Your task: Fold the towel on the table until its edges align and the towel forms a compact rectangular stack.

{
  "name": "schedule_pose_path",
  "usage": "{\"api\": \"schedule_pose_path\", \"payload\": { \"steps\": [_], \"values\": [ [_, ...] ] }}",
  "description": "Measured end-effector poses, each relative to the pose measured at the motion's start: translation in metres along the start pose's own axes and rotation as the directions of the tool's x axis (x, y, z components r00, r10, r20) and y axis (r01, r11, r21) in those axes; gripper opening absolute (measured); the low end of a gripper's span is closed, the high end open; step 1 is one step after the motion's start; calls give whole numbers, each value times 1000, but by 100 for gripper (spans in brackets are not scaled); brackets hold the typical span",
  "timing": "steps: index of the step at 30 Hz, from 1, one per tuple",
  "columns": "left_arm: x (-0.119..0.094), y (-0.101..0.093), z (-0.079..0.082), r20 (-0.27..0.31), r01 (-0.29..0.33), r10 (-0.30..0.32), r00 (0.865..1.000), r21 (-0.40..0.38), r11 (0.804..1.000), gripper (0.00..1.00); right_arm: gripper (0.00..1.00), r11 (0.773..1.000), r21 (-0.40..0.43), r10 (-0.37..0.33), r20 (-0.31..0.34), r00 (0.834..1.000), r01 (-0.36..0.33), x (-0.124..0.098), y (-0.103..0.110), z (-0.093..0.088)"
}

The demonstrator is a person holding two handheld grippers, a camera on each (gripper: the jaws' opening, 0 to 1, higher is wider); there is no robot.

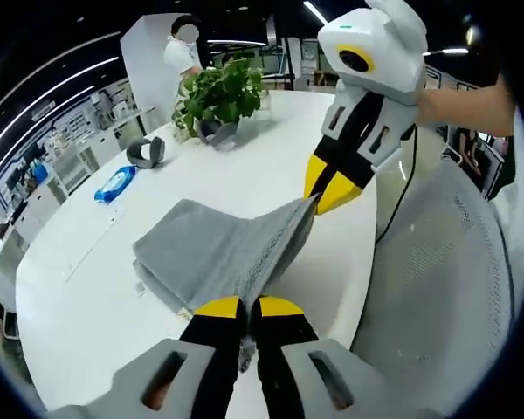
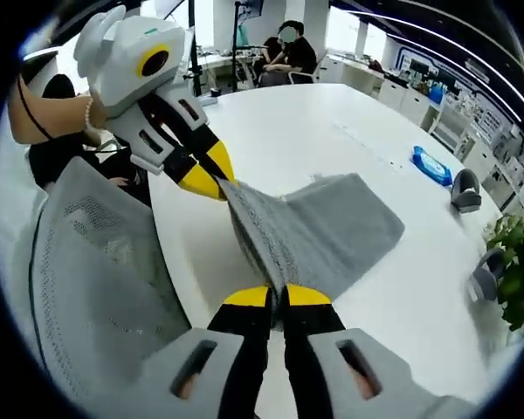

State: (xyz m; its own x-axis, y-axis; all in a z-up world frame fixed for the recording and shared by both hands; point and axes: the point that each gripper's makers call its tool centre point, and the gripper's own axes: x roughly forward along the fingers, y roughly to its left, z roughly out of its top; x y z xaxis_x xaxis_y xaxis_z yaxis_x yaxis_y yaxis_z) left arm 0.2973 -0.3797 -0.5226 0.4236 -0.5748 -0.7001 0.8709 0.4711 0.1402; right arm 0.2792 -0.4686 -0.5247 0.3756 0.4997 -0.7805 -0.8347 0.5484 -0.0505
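A grey towel (image 1: pixel 211 249) lies partly folded on the white table (image 1: pixel 87 288), its near edge lifted and stretched taut between the two grippers. My left gripper (image 1: pixel 250 305) is shut on one corner of that edge. The right gripper (image 1: pixel 319 197) comes in from the upper right of the left gripper view, shut on the other corner. In the right gripper view the towel (image 2: pixel 332 231) spreads away over the table (image 2: pixel 332 131), my right gripper (image 2: pixel 278 297) pinches its corner, and the left gripper (image 2: pixel 220 188) holds the far corner at upper left.
A potted green plant (image 1: pixel 220 94), a grey headset-like object (image 1: pixel 146 152) and a blue packet (image 1: pixel 115 183) sit at the table's far end. A grey mesh chair (image 1: pixel 445 288) stands close beside the table edge. People sit in the background (image 2: pixel 288 48).
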Motion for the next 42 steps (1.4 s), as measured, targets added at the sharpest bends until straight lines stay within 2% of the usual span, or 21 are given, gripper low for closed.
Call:
{"api": "schedule_pose_path", "payload": {
  "steps": [15,27,35,42],
  "values": [
    [-21,5,25,33,-20,19,999,27,999,5,2,1000,8,-10,39,999,10,-24,-1,16],
    [-31,15,49,67,-32,29,997,37,999,5,2,999,-19,-49,66,997,50,-42,-14,34],
    [-24,24,52,57,-36,33,998,47,998,5,2,999,-15,-51,55,997,52,-37,-25,37],
    [-9,43,56,53,-41,39,998,36,999,5,2,996,4,-84,59,995,84,-25,-50,43]
  ]
}}
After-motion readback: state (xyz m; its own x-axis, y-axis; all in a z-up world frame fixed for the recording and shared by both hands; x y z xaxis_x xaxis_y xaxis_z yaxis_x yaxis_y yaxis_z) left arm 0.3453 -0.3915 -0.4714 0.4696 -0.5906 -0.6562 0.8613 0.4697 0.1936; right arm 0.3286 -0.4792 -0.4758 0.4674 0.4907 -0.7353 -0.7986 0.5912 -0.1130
